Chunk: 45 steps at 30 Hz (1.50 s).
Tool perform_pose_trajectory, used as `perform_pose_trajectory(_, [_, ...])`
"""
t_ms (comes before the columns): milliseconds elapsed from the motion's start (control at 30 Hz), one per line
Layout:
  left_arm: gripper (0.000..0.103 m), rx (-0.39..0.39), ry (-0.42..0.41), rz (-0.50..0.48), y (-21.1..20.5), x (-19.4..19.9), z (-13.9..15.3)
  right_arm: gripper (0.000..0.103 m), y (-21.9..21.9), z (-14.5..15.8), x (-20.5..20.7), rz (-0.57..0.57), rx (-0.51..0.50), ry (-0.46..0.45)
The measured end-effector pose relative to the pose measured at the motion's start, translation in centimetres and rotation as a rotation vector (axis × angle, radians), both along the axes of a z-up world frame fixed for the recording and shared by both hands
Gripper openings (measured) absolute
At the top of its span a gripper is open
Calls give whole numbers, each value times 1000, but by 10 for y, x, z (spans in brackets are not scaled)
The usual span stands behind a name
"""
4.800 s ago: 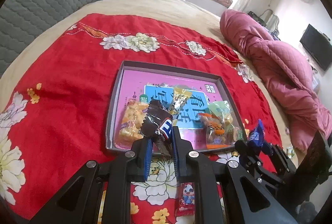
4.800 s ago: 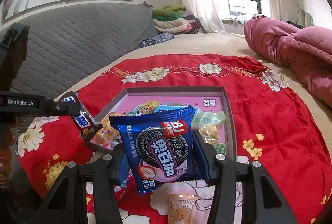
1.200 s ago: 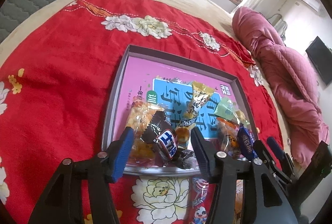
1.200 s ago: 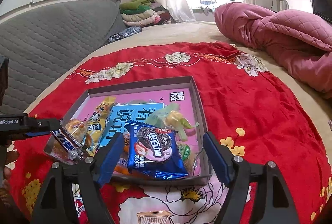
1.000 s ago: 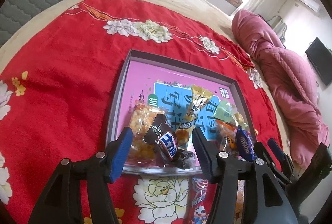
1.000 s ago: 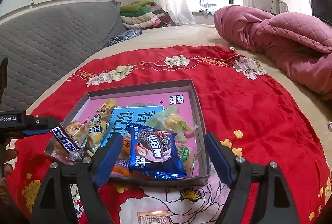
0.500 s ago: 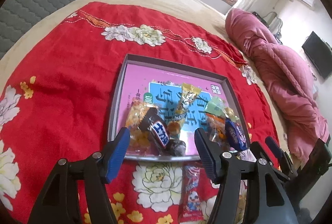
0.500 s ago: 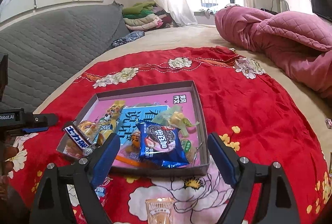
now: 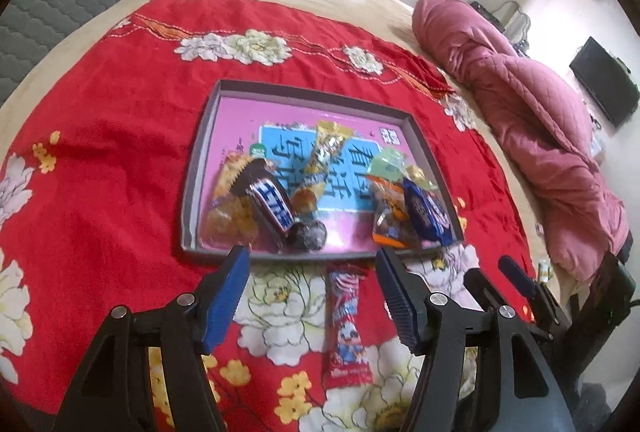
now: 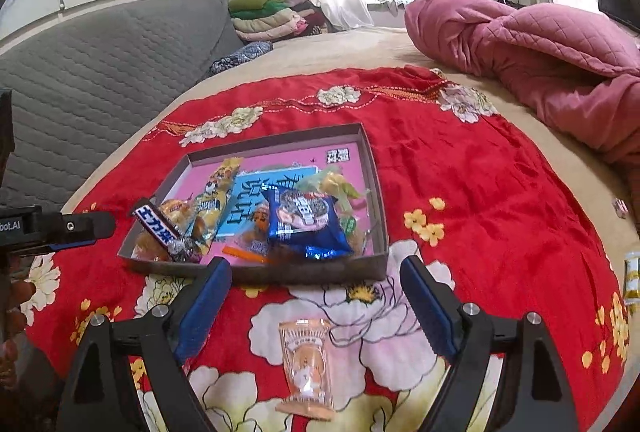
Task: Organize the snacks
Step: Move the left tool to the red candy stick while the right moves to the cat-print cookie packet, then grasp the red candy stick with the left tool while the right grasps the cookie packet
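Observation:
A shallow grey-rimmed tray point(image 9: 200, 168) with a pink floor lies on a red flowered cloth and holds several snacks. Among them are a brown chocolate bar point(image 9: 269, 202), a yellow wafer pack point(image 9: 325, 148) and a blue cookie pack point(image 10: 305, 222). The tray's rim also shows in the right wrist view point(image 10: 320, 272). My left gripper point(image 9: 312, 268) is open and empty, just short of the tray's near rim. A red candy pack point(image 9: 346, 328) lies on the cloth between its fingers. My right gripper point(image 10: 316, 282) is open and empty, with a pale orange snack pack point(image 10: 306, 364) on the cloth below it.
A pink quilt point(image 10: 528, 44) is heaped on the bed at the right. A grey padded headboard point(image 10: 92, 64) runs along the left. A small gold-wrapped item point(image 10: 631, 280) lies at the cloth's right edge. Folded clothes point(image 10: 272, 12) are stacked at the back.
Both grippers let go of their snacks into the tray, the left the chocolate bar, the right the blue cookie pack. Both have since drawn back from the tray, jaws open.

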<state>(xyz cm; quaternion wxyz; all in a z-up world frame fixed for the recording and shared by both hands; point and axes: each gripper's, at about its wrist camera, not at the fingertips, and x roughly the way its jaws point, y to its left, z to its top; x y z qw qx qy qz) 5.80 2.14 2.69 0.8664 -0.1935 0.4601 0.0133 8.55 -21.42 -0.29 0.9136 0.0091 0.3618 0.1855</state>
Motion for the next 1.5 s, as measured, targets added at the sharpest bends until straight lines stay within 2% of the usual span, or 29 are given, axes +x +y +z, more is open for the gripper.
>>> perform_pose_trajectory(200, [67,-12,77,-44,-14,-5,-21,86,3,-7,-7,14,-62,43])
perform_pose_trajectory(467, [67,-24,177,-85,-29,-2,-55,86,12,-36,-6,43,-143,167])
perform_pose_trajectory(633, [67,-37,217,-100,-35,0,-71,72,16,-50,-7,62,-174,211])
perform_pose_trajectory(833, [65,-30,207,-121,-45,2,-74,47,20,-60,-6,88,-194,242])
perform_pose_trajectory(900, [58,-25,208,-134,-50,4,-75,43,22,-64,-5,96,-206,255])
perform_pose_trajectory(1067, [53,-24,243,-150,-65,10,-91,32,26,-66,-6,114,-218,247])
perform_pose_trajectory(1133, [42,9,244,-149,-70,11,-94,30,23,-66,-5,114,-194,255])
perform_pose_trajectory(1200, [28,27,239,-154,-72,13,-95,29,18,-65,-3,107,-169,262])
perform_pose_trajectory(1300, [19,18,234,-167,-73,15,-96,27,16,-63,-2,103,-152,263])
perform_pose_trajectory(1500, [17,-27,206,-187,-72,15,-89,26,16,-52,-6,126,-106,229])
